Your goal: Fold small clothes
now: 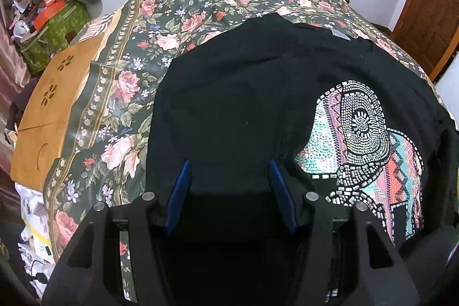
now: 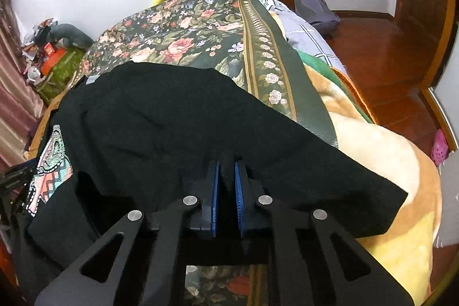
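Observation:
A black T-shirt [image 1: 243, 91] with a beaded, multicoloured elephant print [image 1: 367, 134] lies spread on a floral bedspread [image 1: 178, 19]. My left gripper [image 1: 229, 165] hovers over the shirt's plain black part, left of the print. It is open, and its blue pads [image 1: 183, 185] stand well apart with nothing pinched. In the right wrist view the same shirt [image 2: 172, 119] shows its print [image 2: 51, 171] at the far left. My right gripper [image 2: 227, 162] is shut on a small fold of the black cloth near the shirt's right side.
A wooden board [image 1: 57, 105] and a green box [image 1: 57, 27] piled with clutter sit left of the bed. Right of the shirt lie an orange-yellow blanket [image 2: 387, 191], a wooden floor [image 2: 387, 62], a grey backpack [image 2: 315, 7] and a pink shoe [image 2: 440, 146].

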Demonstrator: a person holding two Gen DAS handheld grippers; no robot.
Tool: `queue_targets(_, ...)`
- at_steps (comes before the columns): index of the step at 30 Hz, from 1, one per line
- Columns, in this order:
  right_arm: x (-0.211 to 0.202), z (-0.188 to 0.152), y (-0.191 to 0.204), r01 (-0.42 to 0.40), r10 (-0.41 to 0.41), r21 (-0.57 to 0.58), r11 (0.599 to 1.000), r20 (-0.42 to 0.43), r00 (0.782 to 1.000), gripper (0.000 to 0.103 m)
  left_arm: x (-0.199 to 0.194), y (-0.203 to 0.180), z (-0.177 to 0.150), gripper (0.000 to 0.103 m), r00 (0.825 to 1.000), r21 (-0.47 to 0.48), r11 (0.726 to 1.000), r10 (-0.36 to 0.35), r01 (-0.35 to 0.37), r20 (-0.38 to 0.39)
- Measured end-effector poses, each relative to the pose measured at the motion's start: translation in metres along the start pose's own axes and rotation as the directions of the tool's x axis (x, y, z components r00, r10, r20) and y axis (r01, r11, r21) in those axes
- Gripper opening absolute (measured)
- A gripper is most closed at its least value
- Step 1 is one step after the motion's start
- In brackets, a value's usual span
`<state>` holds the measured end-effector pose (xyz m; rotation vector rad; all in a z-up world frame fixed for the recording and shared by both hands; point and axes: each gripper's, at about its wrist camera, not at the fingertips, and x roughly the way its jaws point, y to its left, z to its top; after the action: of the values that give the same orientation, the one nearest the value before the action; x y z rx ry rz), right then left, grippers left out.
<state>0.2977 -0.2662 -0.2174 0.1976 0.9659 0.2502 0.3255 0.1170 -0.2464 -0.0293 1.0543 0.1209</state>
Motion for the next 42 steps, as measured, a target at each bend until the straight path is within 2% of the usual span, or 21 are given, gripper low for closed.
queue_targets(5,-0.031,0.019,0.008,-0.005,0.008,-0.036,0.999,0.078,0.997,0.007,-0.018,0.002,-0.006,0.057,1.0,0.004,1.0,-0.012,0.012,0.002)
queue_targets(10,-0.068,0.052,0.029,-0.027,0.043,-0.093,0.995,0.18,0.983,0.007,-0.042,0.006,-0.016,0.059,1.0,0.007,1.0,-0.015,0.015,0.025)
queue_targets(15,-0.093,0.084,0.07,-0.055,0.1,-0.173,0.983,0.262,0.96,0.007,-0.065,0.016,-0.027,0.065,0.998,0.003,1.0,-0.005,0.005,0.062)
queue_targets(21,-0.092,0.11,0.129,-0.101,0.19,-0.302,0.948,0.284,0.94,0.007,-0.081,0.031,-0.039,0.066,0.996,0.005,1.0,0.025,-0.025,0.083)
queue_targets(25,-0.068,0.104,0.173,-0.202,0.299,-0.392,0.897,0.205,0.932,0.007,-0.083,0.045,-0.045,0.066,0.996,-0.018,0.999,0.036,-0.034,0.084)
queue_targets(29,-0.03,0.076,0.207,-0.276,0.344,-0.463,0.842,0.068,0.936,0.007,-0.08,0.057,-0.049,0.066,0.996,-0.044,0.998,0.051,-0.048,0.074)
queue_targets(32,0.0,0.051,0.222,-0.305,0.324,-0.493,0.815,-0.049,0.945,0.007,-0.076,0.065,-0.051,0.066,0.997,-0.063,0.997,0.053,-0.049,0.06)
queue_targets(36,0.034,0.02,0.228,-0.347,0.269,-0.504,0.791,-0.222,0.937,0.012,-0.074,0.069,-0.052,0.066,0.997,-0.066,0.997,0.054,-0.051,0.054)
queue_targets(39,0.035,0.011,0.224,-0.353,0.236,-0.521,0.777,-0.278,0.931,0.025,-0.069,0.073,-0.047,0.066,0.998,-0.074,0.996,0.048,-0.045,0.047)
queue_targets(42,0.02,0.02,0.206,-0.333,0.244,-0.522,0.785,-0.234,0.941,0.044,-0.062,0.077,-0.037,0.066,0.999,-0.093,0.995,0.033,-0.029,0.043)
